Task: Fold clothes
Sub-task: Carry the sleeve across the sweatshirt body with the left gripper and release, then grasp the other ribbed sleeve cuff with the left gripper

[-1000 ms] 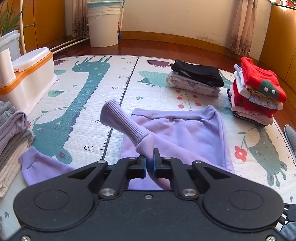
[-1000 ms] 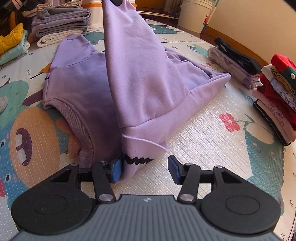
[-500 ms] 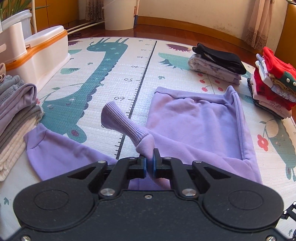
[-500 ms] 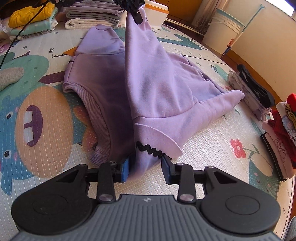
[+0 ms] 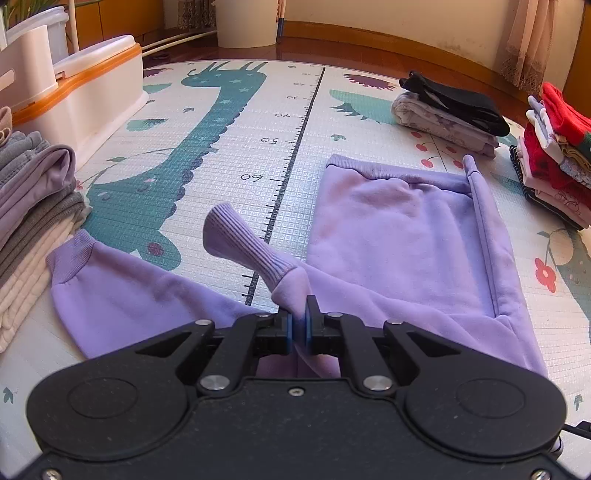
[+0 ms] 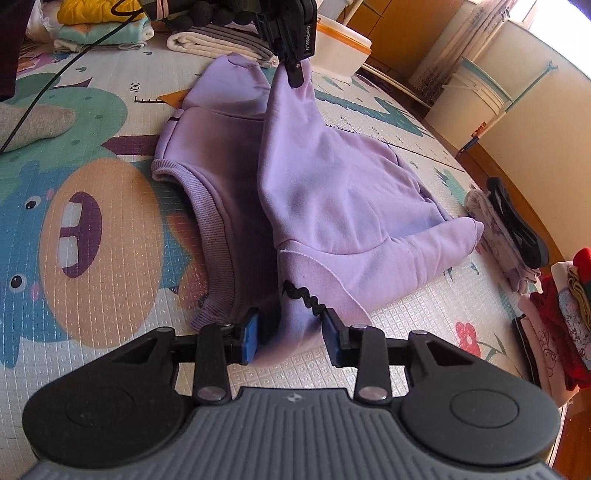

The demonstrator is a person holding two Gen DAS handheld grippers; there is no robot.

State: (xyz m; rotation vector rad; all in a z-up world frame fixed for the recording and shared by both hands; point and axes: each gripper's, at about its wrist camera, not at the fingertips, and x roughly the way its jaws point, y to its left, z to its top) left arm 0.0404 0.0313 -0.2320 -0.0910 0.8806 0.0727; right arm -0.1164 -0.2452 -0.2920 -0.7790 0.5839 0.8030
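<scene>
A purple sweatshirt (image 5: 406, 229) lies on the play mat (image 5: 221, 122), hem toward the far side. My left gripper (image 5: 299, 325) is shut on one sleeve just behind its ribbed cuff (image 5: 236, 236), which sticks up past the jaws. The other sleeve (image 5: 110, 288) lies flat at the left. In the right wrist view the left gripper (image 6: 295, 77) holds that sleeve raised over the sweatshirt (image 6: 332, 184). My right gripper (image 6: 290, 336) is closed on a bunched fold at the shoulder, beside black zigzag trim (image 6: 303, 295) and the ribbed neckline (image 6: 218, 254).
Folded stacks sit around the mat: grey and cream (image 5: 33, 206) at the left, black on floral (image 5: 450, 110) and red and white (image 5: 554, 158) at the right. A white box with an orange rim (image 5: 92, 92) and a bucket (image 5: 245, 22) stand behind. A grey-socked foot (image 6: 37, 122) rests nearby.
My left gripper has sunk toward the mat with the sleeve. The right jaws have narrowed onto the shoulder fold, and that gripper has rolled and shifted sideways.
</scene>
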